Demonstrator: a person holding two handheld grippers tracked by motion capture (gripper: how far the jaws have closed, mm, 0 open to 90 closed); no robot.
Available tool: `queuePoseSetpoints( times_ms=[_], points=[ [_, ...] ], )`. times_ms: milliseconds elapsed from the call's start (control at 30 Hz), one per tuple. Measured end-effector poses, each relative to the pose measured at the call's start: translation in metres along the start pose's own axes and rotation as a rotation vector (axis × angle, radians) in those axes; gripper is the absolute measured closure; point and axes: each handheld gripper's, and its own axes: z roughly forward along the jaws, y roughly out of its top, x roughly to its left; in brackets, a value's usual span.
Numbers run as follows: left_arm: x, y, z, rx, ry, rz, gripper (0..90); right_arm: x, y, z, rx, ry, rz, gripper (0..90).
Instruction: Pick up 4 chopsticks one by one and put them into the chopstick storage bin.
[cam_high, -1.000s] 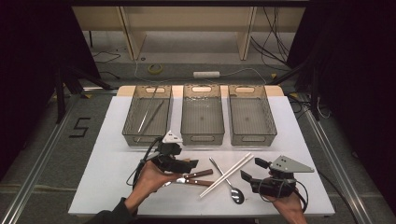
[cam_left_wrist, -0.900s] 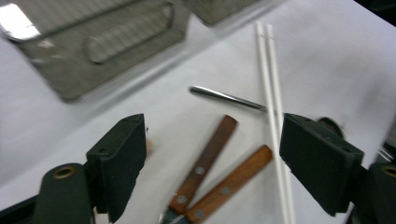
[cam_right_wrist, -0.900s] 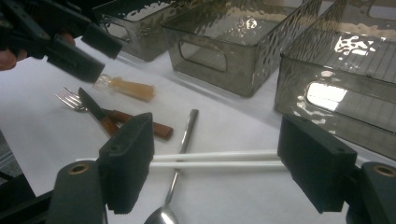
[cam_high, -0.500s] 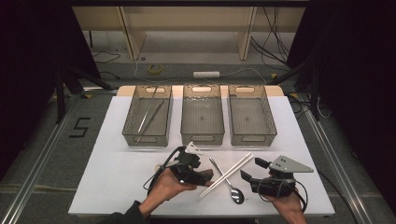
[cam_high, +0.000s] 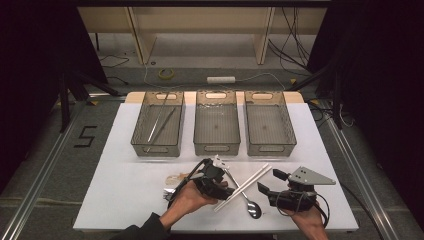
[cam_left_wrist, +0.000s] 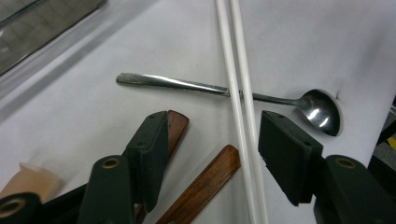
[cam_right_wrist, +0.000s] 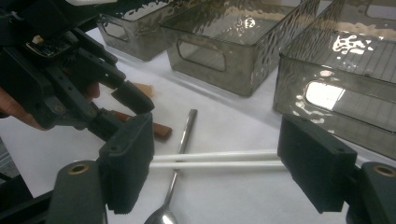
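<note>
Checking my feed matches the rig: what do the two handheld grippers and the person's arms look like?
Both grippers are black with blocky, flat-faced jaws. The left gripper has a small white part on top; the right gripper carries a grey three-cornered plate and a looping black cable. A dark sleeve covers the left forearm.

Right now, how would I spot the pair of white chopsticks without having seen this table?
Find the three smoky bins on the white table. In front of the middle one, between both tongs, the white chopsticks lie across a steel spoon; they alone are white, straight and paired.

The high view looks forward and down on the counter (cam_high: 125, 200) from afar; both gripper views sit close above the white chopsticks (cam_left_wrist: 238, 93), their shared landmark.
</note>
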Motion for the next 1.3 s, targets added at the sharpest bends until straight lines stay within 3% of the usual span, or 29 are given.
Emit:
queuePoseSetpoints(
  times_ms=[267, 600, 733, 1100, 1300],
  points=[
    [-0.005, 0.006, 0.008, 0.016, 0.002, -0.006, 47.2, 0.0, 0.0, 0.0, 0.002, 0.002, -0.002, 28.2],
    [-0.009, 0.008, 0.021, 0.063, 0.018, 0.041, 53.8, -0.001, 0.0, 0.0, -0.001, 0.004, 0.004, 28.2],
    [-0.01, 0.008, 0.021, 0.056, 0.025, 0.035, 56.6, 0.0, 0.0, 0.0, -0.002, 0.004, 0.002, 28.2],
    [-0.011, 0.011, 0.027, 0.089, 0.034, 0.08, 61.9, -0.001, 0.0, 0.0, -0.002, 0.007, 0.006, 28.2],
    [-0.011, 0.011, 0.03, 0.094, 0.034, 0.082, 66.5, 0.0, 0.0, 0.0, 0.001, 0.006, 0.003, 28.2]
  ],
)
